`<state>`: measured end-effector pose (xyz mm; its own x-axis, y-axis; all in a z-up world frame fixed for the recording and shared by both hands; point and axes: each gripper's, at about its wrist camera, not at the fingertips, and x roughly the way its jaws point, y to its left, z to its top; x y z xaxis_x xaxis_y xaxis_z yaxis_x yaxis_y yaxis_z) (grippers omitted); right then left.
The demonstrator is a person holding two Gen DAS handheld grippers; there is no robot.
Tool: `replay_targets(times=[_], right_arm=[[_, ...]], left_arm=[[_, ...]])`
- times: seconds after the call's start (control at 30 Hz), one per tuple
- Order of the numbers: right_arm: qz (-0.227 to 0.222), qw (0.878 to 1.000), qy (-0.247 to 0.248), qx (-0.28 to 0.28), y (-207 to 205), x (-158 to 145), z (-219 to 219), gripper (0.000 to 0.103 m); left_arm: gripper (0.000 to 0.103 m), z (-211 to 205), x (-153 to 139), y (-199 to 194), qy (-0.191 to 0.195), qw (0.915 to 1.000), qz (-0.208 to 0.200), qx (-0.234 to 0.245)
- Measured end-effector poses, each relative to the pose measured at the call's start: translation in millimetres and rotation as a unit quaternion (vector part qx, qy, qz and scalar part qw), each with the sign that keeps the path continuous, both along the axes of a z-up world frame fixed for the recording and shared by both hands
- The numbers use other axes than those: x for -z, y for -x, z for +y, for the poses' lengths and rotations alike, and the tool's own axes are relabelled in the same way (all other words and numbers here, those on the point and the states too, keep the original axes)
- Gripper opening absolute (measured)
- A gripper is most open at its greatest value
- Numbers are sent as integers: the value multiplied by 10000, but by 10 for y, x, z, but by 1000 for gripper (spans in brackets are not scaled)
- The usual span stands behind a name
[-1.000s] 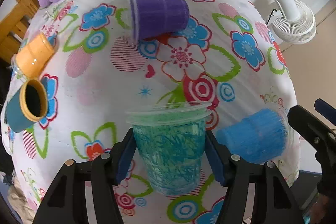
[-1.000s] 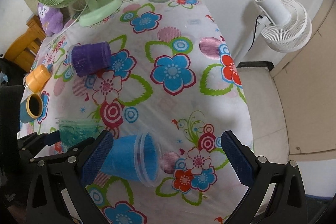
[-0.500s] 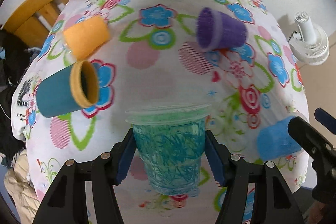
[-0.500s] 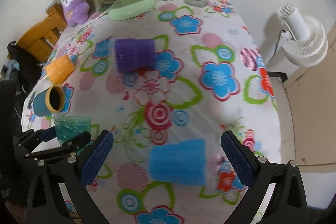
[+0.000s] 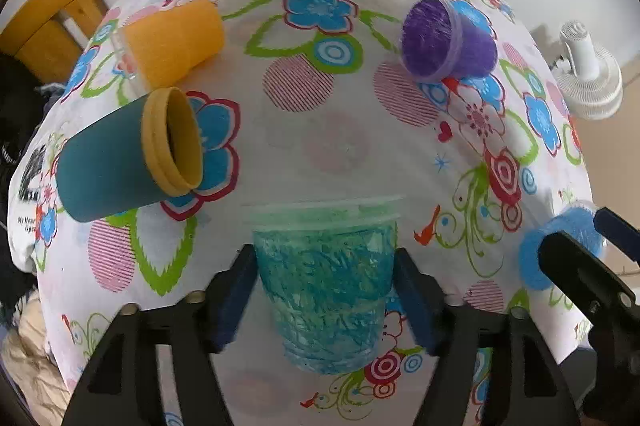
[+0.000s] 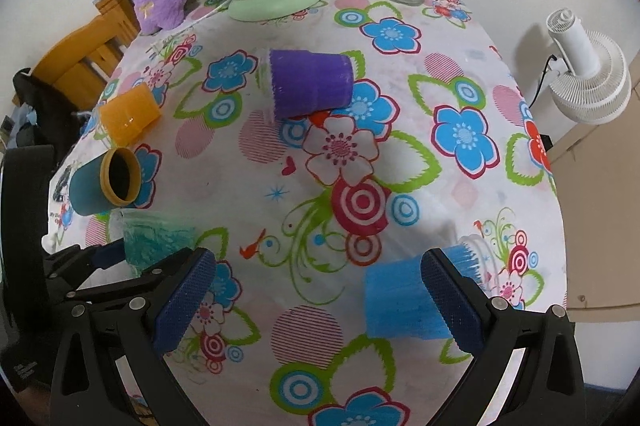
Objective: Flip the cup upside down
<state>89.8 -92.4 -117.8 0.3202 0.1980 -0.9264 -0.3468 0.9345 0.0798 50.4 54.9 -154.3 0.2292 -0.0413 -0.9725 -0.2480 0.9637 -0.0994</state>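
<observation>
Floral-clothed worktop (image 6: pixel 460 98) is carrying scattered cups. Left tool (image 5: pixel 324 290) is clamping the green cup (image 5: pixel 324 278) rim-up; right tool (image 6: pixel 316 306) is standing apart beside the blue cup (image 6: pixel 396 302).

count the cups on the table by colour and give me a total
Purple cup: 1
Orange cup: 1
Teal cup with yellow rim: 1
Green cup, held in the left gripper: 1
Blue cup: 1
Total: 5

The floral tablecloth (image 6: pixel 460 186) carries 4 tipped cups, a fan, a jar.
</observation>
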Motion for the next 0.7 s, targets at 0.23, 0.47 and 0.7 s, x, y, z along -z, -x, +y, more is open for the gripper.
replay_targets(times=[0.23, 0.47, 0.7], right_arm=[[-210, 9994, 91, 258, 92, -72, 86, 103], [-505, 9967, 64, 636, 310, -335, 169, 103], [-844, 9917, -100, 965, 617, -676, 296, 103]], left_arm=[[97, -89, -221, 75, -69, 9978, -349, 554], [97, 16, -510, 200, 239, 9927, -535, 1056], [98, 208, -960, 382, 44, 9848, -946, 1457]])
